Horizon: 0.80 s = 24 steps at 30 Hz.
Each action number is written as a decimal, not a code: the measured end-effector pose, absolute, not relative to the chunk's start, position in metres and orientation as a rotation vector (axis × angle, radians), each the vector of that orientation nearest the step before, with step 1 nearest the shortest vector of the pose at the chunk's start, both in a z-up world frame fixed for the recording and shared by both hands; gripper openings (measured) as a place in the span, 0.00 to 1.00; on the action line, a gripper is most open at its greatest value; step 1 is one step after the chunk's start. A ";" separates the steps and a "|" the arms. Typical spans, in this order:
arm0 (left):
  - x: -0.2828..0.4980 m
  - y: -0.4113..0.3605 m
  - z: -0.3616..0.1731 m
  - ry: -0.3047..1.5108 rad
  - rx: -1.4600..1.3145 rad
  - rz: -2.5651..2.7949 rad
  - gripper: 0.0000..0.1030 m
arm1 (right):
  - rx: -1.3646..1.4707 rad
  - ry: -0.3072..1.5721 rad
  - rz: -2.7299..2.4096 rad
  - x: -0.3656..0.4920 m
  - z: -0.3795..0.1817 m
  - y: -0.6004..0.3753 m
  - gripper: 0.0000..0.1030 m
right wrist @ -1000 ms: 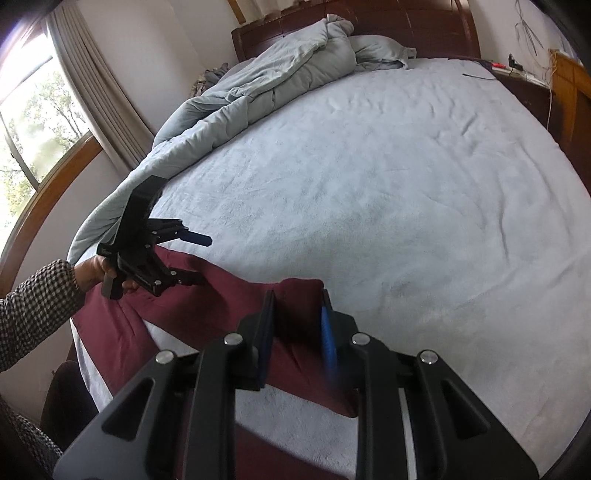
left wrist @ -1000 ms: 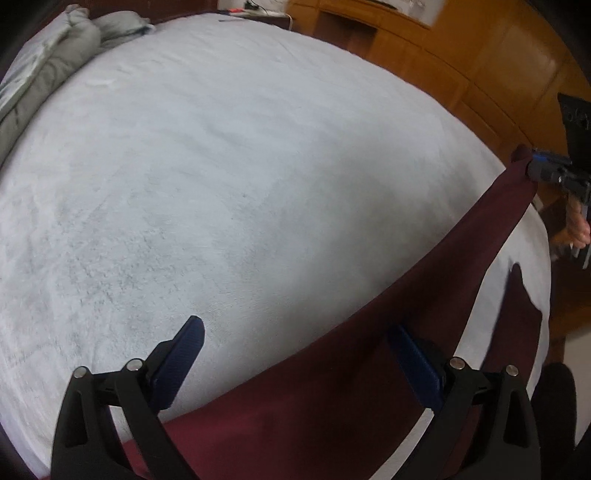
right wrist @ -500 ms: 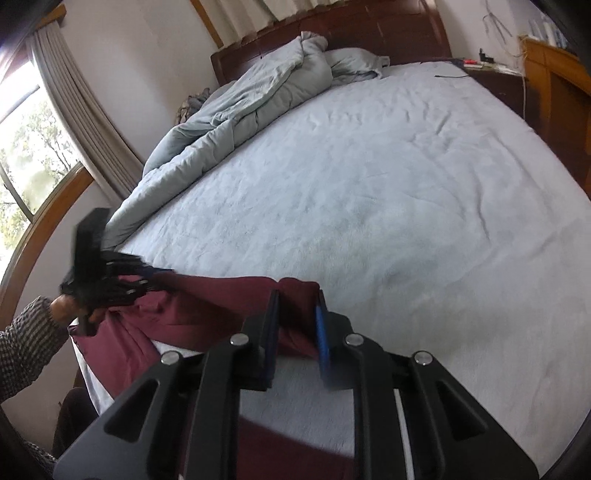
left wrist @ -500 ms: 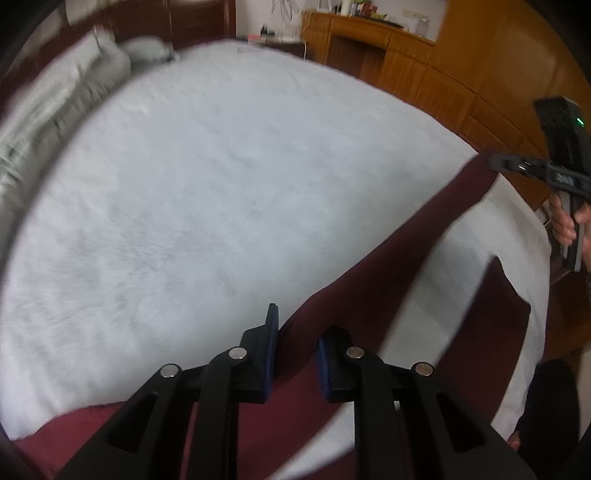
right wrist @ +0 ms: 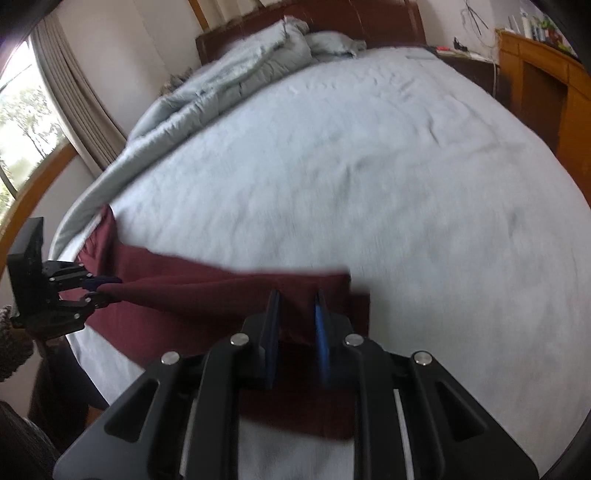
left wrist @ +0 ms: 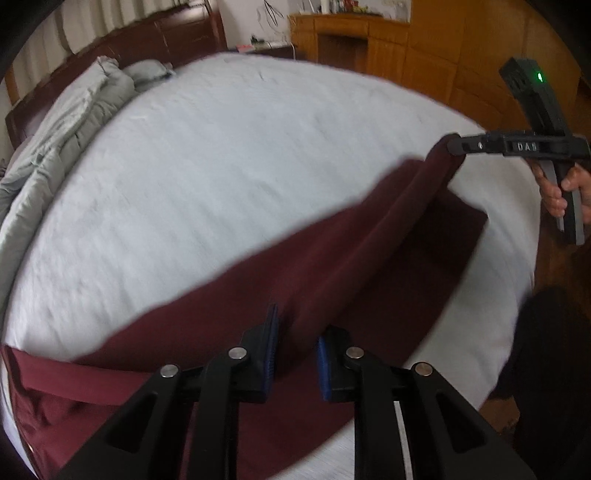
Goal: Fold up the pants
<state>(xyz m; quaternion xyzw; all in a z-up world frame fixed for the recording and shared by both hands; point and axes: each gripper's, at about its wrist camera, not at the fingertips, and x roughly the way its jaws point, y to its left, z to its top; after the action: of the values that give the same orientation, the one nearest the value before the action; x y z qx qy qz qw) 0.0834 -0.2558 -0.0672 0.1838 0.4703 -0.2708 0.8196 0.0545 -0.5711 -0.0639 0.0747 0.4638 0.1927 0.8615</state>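
A pair of maroon pants (left wrist: 332,266) hangs stretched between two hand-held tools above the near edge of a bed (left wrist: 229,177), its long axis running from one tool to the other, roughly along that edge. The left tool (left wrist: 295,350) is clenched on a ridge of the cloth near the waistband end, its blue pads pinching the fabric from both sides; the right tool (right wrist: 297,325) grips the far end in the same way, near what looks like the leg hems. In the left view the right tool (left wrist: 456,146) appears up and to the right, with the taut fold of cloth rising to it, while a lower layer of the garment lies on the bed beneath. In the right view the left tool (right wrist: 99,286) sits far to the left, well apart, the fabric spanning the gap.

Both tools hold an end, so neither is nearer; the coming move appears to turn on bringing the two ends together along that axis, or laying the raised fold down flat. The bed ahead is a pale sheet, with a grey duvet (right wrist: 236,81) bunched near the headboard (right wrist: 369,18), well clear of the pants. Wooden cabinets (left wrist: 424,55) stand beyond the bed's right side.
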 end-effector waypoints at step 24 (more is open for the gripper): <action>0.057 -0.264 -0.114 1.039 0.371 -0.521 0.19 | 0.435 1.219 0.352 0.060 -0.127 -0.574 0.50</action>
<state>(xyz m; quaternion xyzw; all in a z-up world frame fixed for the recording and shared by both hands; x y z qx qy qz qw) 0.0570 -0.2643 -0.1140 0.1744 0.4878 -0.2448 0.8196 0.0603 -0.5740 -0.1265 0.2017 0.5650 0.1633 0.7832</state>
